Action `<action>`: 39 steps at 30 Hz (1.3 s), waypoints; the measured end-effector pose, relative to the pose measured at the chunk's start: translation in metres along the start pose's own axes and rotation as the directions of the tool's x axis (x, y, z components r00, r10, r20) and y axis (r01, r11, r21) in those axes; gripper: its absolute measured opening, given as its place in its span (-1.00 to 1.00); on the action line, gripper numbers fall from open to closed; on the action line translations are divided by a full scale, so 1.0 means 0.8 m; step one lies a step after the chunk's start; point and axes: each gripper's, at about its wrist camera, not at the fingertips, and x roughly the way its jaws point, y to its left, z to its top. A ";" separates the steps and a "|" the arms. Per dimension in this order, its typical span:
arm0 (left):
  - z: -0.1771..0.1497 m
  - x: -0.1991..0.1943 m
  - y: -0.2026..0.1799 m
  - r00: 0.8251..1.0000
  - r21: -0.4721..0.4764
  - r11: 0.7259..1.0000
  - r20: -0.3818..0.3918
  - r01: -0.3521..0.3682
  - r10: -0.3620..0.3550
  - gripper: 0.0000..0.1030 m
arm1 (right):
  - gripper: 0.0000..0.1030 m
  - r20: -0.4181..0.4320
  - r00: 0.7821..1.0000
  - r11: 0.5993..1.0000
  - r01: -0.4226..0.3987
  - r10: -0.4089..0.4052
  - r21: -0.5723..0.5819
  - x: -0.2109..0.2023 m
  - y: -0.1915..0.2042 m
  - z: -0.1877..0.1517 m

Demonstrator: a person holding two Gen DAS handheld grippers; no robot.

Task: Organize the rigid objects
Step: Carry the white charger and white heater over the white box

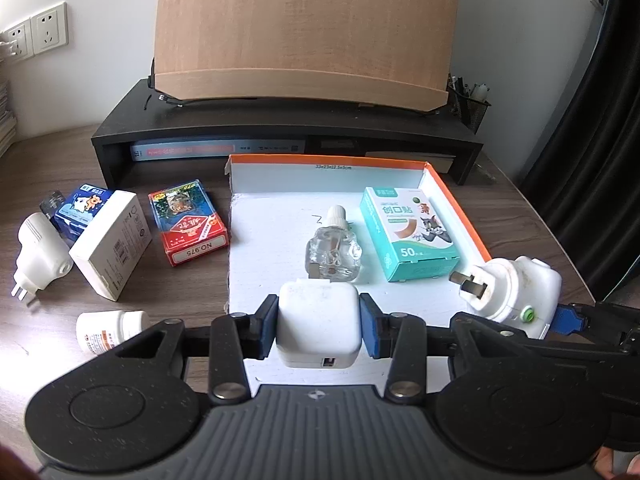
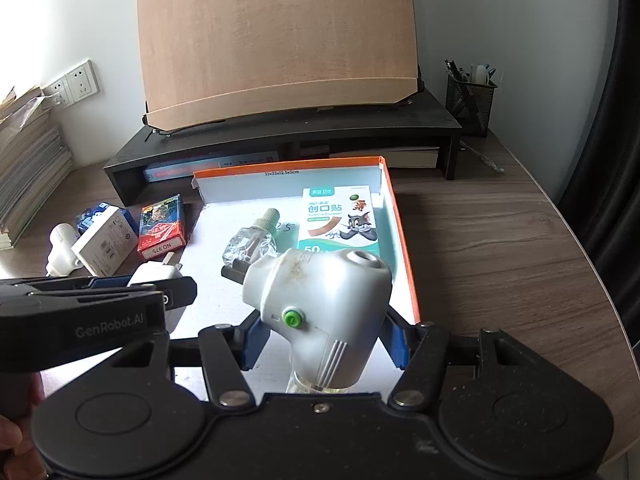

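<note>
Here the left hand-held gripper (image 1: 319, 326) grips a charger (image 1: 318, 322) and the right (image 2: 324, 338) a vaporizer (image 2: 320, 300), both over the tray (image 1: 456, 208), lower centre.

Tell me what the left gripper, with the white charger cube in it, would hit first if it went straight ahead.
Probably the clear glass bottle with the white cap, lying in the orange-edged white tray just beyond the white charger cube held by the left gripper. Depth is uncertain; the tray floor might come first.

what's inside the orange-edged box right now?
Lying in the box: a clear glass bottle and a teal plaster box. Both grippers hold white plugs above its floor, hiding part of the near end.
</note>
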 end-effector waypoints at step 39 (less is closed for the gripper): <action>0.004 0.030 0.012 0.998 0.001 0.999 -0.049 0.041 -0.041 -0.18 | 0.39 -0.065 0.997 0.999 0.031 -0.032 -0.008 0.042 0.004 0.007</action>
